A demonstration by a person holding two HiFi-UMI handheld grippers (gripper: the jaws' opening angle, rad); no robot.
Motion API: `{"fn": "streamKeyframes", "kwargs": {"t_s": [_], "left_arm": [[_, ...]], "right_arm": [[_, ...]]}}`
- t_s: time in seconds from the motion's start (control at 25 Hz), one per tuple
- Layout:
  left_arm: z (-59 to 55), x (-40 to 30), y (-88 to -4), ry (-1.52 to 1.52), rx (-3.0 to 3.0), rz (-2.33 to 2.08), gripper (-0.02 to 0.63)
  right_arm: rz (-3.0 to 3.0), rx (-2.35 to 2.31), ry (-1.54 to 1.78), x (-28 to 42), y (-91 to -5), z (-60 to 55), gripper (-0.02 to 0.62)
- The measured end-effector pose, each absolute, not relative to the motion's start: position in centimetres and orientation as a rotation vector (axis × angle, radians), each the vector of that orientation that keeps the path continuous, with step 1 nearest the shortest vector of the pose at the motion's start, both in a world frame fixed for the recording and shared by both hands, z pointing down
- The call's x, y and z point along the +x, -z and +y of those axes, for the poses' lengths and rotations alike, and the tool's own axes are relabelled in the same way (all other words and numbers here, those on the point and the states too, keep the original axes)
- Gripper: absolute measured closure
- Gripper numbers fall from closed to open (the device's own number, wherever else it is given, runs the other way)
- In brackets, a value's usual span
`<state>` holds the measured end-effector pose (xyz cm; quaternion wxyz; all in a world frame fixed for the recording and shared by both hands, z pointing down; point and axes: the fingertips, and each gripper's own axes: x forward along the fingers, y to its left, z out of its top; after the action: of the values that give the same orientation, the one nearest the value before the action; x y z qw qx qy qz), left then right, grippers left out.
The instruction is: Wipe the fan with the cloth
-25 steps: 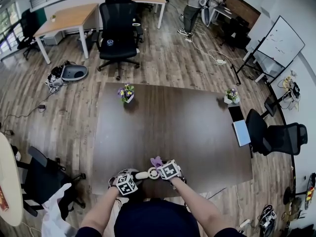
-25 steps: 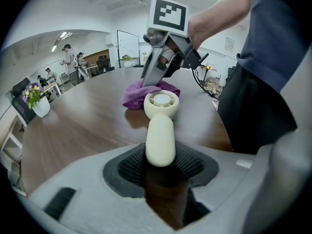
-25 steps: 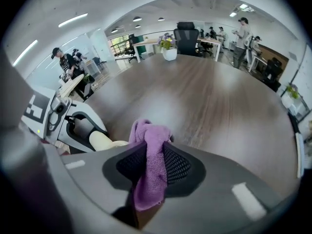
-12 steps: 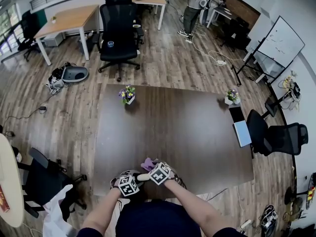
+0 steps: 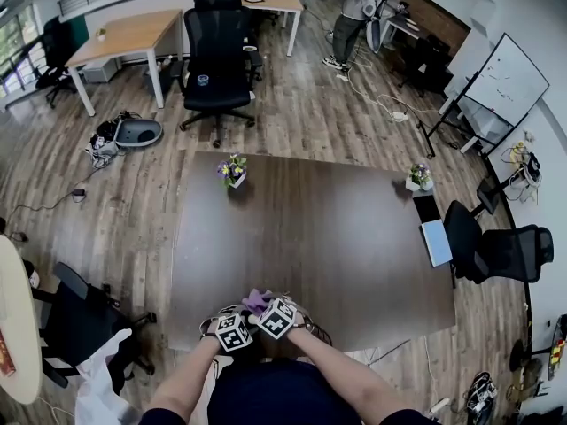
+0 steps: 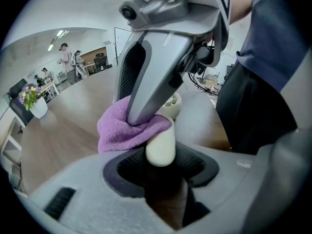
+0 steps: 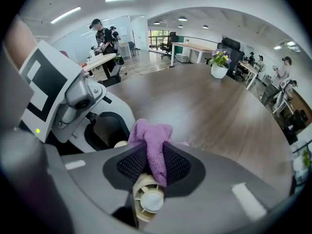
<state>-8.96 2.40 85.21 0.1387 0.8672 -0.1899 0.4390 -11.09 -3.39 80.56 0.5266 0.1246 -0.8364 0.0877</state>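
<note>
The left tongs pinch the cream handle of a small hand fan, held over the near edge of a dark brown tabletop. The right tongs are clamped on a folded purple cloth, which presses against the fan just beyond the left tongs. A ribbed cream disc under the cloth, seen in the right gripper view, appears to be the fan's head. Both tongs sit side by side, close to the person's body. A small pot of flowers stands well apart, near the tabletop's far left corner.
</note>
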Motion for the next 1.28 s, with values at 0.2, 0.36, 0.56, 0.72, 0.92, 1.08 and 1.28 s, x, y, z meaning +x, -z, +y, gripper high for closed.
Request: {"fn": "streamKeyframes", "kwargs": {"t_s": [0.2,0.36,0.56,0.72,0.92,1.08,1.28], "left_arm": [[2.4,-9.2,-85.3,-1.264,2.504,-0.557,0.414],[2.4,-9.3,-85.4,-1.266,2.501,-0.558,0.414],[2.5,-9.1,-85.4,-1.272,2.497,-0.559,0.414],[2.5,-9.1,-85.4,-1.275,2.493,-0.563,0.414],[2.6,-9.1,-85.6,-1.273,2.489,-0.568,0.414],[2.5,-9.2,-85.6,-1.273,2.488,-0.572,0.414],[2.5,-9.3,-85.7,-1.276,2.485,-0.572,0.414]], "right_arm": [[-2.028,0.282,-0.297,-12.0,-80.3,-2.3,0.486],[-2.066,0.259,-0.410,-12.4,-80.1,-1.8,0.488],[-2.085,0.291,-0.393,-11.6,-79.9,-2.5,0.489],[-2.077,0.374,-0.365,-10.2,-79.3,-4.2,0.489],[-2.048,0.461,-0.405,-7.1,-80.1,-5.8,0.489],[-2.065,0.554,-0.474,-5.3,-80.6,-7.0,0.489],[-2.023,0.633,-0.575,-2.7,-81.0,-7.0,0.488]]}}
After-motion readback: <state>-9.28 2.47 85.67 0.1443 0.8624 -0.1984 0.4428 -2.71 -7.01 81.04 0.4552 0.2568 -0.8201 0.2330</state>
